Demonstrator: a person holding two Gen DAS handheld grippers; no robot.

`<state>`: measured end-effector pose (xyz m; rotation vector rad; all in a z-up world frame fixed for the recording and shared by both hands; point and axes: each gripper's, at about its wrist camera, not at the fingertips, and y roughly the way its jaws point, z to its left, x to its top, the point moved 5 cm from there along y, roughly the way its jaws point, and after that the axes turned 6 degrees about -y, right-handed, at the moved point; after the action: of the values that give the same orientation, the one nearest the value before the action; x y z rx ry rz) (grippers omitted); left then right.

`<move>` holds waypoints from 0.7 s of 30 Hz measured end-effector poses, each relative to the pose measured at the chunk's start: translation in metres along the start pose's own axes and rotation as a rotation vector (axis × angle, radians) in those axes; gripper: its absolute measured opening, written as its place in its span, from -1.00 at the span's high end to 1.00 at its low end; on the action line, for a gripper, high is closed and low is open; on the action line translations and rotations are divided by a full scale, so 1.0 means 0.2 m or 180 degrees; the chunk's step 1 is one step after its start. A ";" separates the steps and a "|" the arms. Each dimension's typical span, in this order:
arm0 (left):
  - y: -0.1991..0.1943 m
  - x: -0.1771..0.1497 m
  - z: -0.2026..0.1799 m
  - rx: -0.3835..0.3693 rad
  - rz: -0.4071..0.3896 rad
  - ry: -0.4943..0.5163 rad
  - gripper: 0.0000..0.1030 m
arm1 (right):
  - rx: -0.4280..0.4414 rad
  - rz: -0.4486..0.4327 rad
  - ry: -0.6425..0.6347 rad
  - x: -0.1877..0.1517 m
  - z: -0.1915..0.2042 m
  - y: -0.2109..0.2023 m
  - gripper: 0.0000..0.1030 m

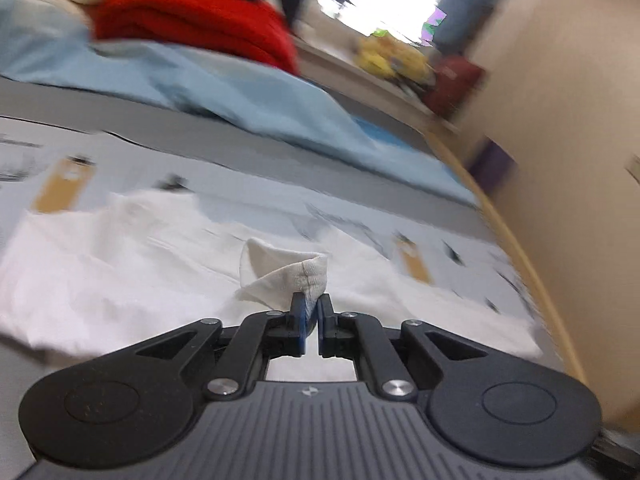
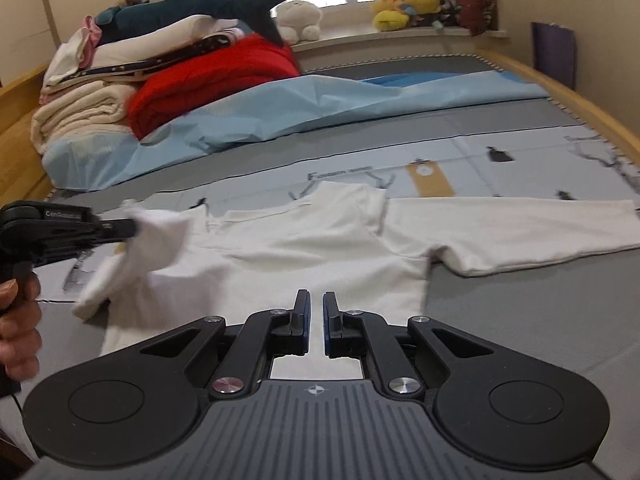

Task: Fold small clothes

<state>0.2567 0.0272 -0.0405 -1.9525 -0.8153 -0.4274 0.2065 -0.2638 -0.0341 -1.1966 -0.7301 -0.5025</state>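
Note:
A white long-sleeved shirt (image 2: 320, 248) lies spread on the grey patterned bed cover (image 2: 520, 320). One sleeve (image 2: 520, 232) stretches flat to the right. My left gripper (image 1: 311, 300) is shut on the cuff (image 1: 288, 270) of the other sleeve, which folds up out of its pads. In the right wrist view that left gripper (image 2: 134, 229), held by a hand (image 2: 18, 320), lifts the sleeve (image 2: 156, 240) over the shirt's left side. My right gripper (image 2: 316, 300) hovers low over the shirt's lower body, jaws nearly together, with no cloth seen pinched between them.
A crumpled light blue sheet (image 2: 280, 108) lies beyond the shirt. A red blanket (image 2: 208, 80) and folded bedding (image 2: 80, 116) with a plush shark (image 2: 192, 8) are piled at the far left. Plush toys (image 2: 404, 4) line the windowsill. A wooden bed rail (image 2: 568, 92) runs along the right.

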 end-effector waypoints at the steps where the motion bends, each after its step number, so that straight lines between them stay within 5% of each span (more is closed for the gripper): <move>1: 0.02 0.00 0.01 -0.0084 0.0148 -0.0006 0.65 | 0.0033 0.0050 0.0043 0.00 0.01 0.05 0.87; 3: 0.02 0.03 0.06 -0.0024 0.0149 -0.0083 0.49 | 0.0125 0.0144 0.0143 -0.01 0.04 0.14 0.86; 11: -0.12 0.20 0.51 0.0779 -0.0162 -0.0485 0.49 | 0.0409 0.0631 0.0551 -0.11 0.16 0.58 0.85; 17: -0.26 0.33 0.68 0.1020 -0.0370 -0.0539 0.49 | 0.0290 0.1004 0.0574 -0.20 0.23 0.85 0.47; 19: -0.31 0.35 0.71 0.1087 -0.0448 -0.0564 0.49 | 0.0247 0.0912 0.0411 -0.17 0.28 0.87 0.48; 21: -0.36 0.38 0.74 0.1173 -0.0521 -0.0616 0.49 | 0.0248 0.0811 0.0240 -0.15 0.33 0.87 0.88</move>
<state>0.2554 0.2082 -0.0231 -1.6055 -1.0999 -0.1676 0.2924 -0.1493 -0.1562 -1.1714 -0.5190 -0.3025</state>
